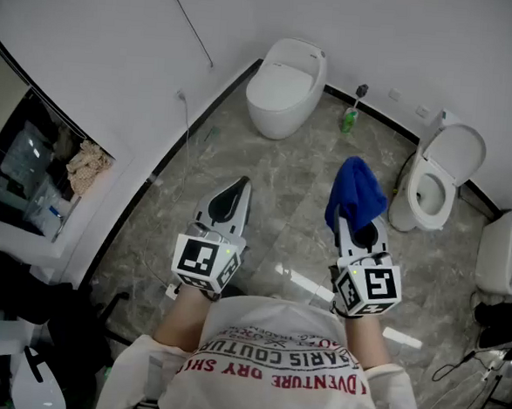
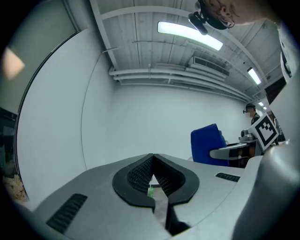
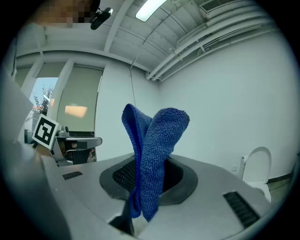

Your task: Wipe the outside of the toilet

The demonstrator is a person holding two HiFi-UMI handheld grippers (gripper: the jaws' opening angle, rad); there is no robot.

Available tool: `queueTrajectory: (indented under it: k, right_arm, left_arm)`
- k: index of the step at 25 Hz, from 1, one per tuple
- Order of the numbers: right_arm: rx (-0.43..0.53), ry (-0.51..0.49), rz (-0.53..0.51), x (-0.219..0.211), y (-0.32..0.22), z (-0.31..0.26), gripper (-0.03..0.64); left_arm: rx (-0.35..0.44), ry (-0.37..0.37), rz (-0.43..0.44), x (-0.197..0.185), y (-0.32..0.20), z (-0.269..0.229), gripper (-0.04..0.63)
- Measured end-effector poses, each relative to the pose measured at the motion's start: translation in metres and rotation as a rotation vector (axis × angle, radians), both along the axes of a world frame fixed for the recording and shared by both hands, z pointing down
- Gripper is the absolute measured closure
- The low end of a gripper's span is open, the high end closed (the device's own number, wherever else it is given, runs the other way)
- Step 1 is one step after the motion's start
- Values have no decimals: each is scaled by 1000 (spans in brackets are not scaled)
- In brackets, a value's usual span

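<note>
Right tongs (image 3: 147, 180) grip a blue cloth (image 3: 157, 150); left tongs (image 2: 152, 161) closed on nothing; open-lid toilet (image 1: 437, 181) at right

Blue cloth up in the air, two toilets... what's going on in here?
A person holds a gripper in each hand. The right gripper is shut on the blue cloth, which sticks up from its jaws. The left gripper is shut on nothing. The closed toilet and the open toilet stand ahead across the floor, and the cloth touches neither, so wiping has not begun.
</note>
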State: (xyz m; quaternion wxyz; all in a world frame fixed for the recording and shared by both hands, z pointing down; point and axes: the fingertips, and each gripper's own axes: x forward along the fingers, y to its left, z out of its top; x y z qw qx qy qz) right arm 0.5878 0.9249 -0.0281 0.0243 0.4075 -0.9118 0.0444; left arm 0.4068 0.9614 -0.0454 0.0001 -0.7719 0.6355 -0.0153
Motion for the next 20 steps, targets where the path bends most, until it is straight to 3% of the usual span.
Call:
queueTrajectory:
  k: [9, 16, 20]
  right_arm:
    - [-12, -3, 0, 1, 7, 4, 535]
    - [-64, -67, 20, 1, 4, 12, 535]
    - [-92, -56, 9, -7, 1, 19, 535]
  left_arm:
    - [-12, 10, 0, 0, 8, 4, 589]
    - [-33, -1, -9, -5, 8, 15, 589]
    - [-55, 7, -12, -14, 2, 20, 589]
